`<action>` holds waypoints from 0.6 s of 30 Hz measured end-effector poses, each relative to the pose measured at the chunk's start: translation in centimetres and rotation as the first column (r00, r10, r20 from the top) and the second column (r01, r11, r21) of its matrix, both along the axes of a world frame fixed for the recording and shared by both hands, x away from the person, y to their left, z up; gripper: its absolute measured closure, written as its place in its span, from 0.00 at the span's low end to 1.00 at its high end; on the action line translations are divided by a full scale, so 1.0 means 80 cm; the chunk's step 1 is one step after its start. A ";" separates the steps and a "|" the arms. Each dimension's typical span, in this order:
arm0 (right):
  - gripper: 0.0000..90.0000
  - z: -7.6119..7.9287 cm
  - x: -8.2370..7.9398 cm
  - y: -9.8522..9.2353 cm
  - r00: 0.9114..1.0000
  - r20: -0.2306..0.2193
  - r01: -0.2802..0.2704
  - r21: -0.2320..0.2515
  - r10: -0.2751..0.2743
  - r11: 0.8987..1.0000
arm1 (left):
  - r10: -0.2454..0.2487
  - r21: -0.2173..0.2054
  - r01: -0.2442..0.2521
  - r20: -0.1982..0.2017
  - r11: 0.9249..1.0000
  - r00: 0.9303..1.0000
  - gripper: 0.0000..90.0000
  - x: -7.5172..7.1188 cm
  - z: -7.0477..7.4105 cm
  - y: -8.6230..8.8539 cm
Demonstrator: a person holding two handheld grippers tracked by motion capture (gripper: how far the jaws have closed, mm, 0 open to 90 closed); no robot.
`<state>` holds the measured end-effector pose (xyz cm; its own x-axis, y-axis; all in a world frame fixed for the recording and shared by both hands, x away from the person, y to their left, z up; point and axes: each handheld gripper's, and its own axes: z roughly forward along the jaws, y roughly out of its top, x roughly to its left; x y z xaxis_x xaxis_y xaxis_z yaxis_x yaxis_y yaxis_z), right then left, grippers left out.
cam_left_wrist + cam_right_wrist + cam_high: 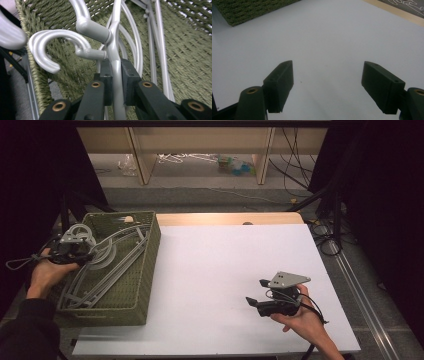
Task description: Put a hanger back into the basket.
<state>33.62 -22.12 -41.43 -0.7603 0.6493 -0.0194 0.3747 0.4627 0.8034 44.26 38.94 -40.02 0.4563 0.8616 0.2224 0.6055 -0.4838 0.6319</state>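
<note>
White table [210, 270], basket [145, 270], left hand-held gripper [116, 75] clamping hanger [116, 45]

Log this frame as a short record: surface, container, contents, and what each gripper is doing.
surface: white table top
container: green woven basket at the table's left edge
contents: grey plastic hangers lying in the basket
left gripper: shut on a hanger bar just below its hook, over the basket
right gripper: open, nothing between the jaws, over the bare table at right
</note>
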 end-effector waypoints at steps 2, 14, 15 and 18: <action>0.30 0.000 0.000 0.000 1.000 0.003 -0.001 0.000 0.001 1.000 | 0.010 0.052 -0.009 -0.024 0.999 1.000 0.85 0.003 -0.002 -0.003; 0.30 -0.001 0.001 -0.002 1.000 -0.004 0.007 -0.001 -0.007 1.000 | 0.112 -0.039 -0.110 0.058 0.993 0.992 0.54 -0.008 0.010 0.000; 0.30 -0.001 0.001 -0.002 1.000 -0.005 0.004 -0.002 -0.004 1.000 | 0.128 -0.059 -0.124 0.076 0.991 0.989 0.52 -0.012 0.013 0.001; 0.30 -0.001 0.001 -0.001 1.000 -0.001 0.005 -0.002 -0.005 1.000 | 0.158 -0.113 -0.145 0.121 0.983 0.980 0.46 -0.025 0.023 0.002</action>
